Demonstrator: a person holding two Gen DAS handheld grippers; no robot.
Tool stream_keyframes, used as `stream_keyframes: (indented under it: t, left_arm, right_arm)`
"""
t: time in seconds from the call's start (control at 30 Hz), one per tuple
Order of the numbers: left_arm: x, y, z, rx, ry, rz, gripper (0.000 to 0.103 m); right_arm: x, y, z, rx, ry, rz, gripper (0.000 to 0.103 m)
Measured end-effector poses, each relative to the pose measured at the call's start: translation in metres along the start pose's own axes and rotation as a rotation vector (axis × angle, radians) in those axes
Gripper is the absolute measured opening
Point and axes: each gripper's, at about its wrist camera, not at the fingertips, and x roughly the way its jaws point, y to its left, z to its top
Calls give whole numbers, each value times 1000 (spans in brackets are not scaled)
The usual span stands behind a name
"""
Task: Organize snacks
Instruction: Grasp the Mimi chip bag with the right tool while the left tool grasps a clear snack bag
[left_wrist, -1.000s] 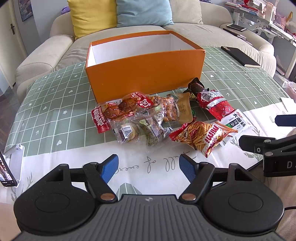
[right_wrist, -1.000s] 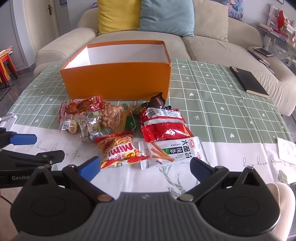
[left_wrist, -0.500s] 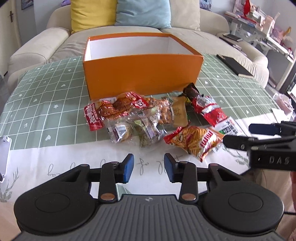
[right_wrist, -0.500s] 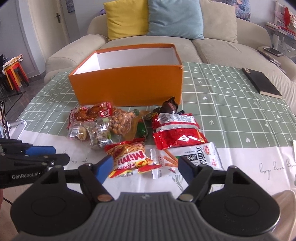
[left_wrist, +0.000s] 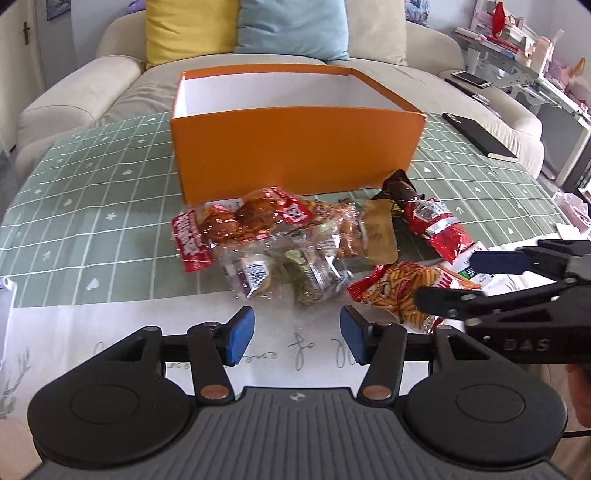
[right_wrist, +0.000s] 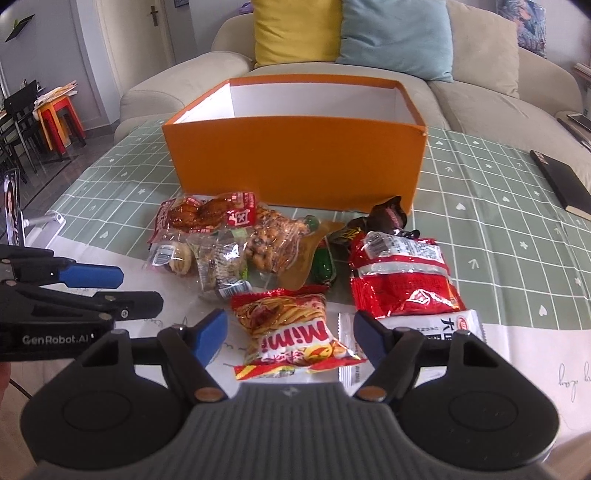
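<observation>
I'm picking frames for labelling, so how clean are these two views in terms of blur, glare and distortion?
Left wrist view: the snack pile is smeared by motion blur, and the orange box bows from fisheye distortion. Right wrist view: sharper, the Mimi packet lettering reads clearly; glare streaks the red bag; corners are vignetted black in both.

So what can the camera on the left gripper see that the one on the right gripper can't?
Only the left wrist view shows the white desk with shelves beyond the sofa. Only the right wrist view shows the red and yellow stools and a phone on a stand. Both show the orange box, the Mimi snack bag, the black notebook and the other gripper.
</observation>
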Motion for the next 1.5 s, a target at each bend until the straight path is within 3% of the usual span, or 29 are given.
stream_keyframes:
  t: [0.33,0.8,1.03,1.2,1.5]
  left_arm:
    - [22,-3,12,-38,6,-64,62]
    - [60,-1,26,-143,64,-45,62]
    - [67,2,24,-174,80,-80,38]
    - [61,-1,23,-157,60,-69,33]
    - [38,-1,22,-140,22,-45,30]
  right_arm:
    - [28,-7,-3,-4,57,6,58]
    - [44,-14,-6,30,82,67,58]
    - [45,-10,-6,13,77,75,49]
    - [41,-11,-6,23,71,76,40]
    - [16,-6,-3,-5,13,74,38]
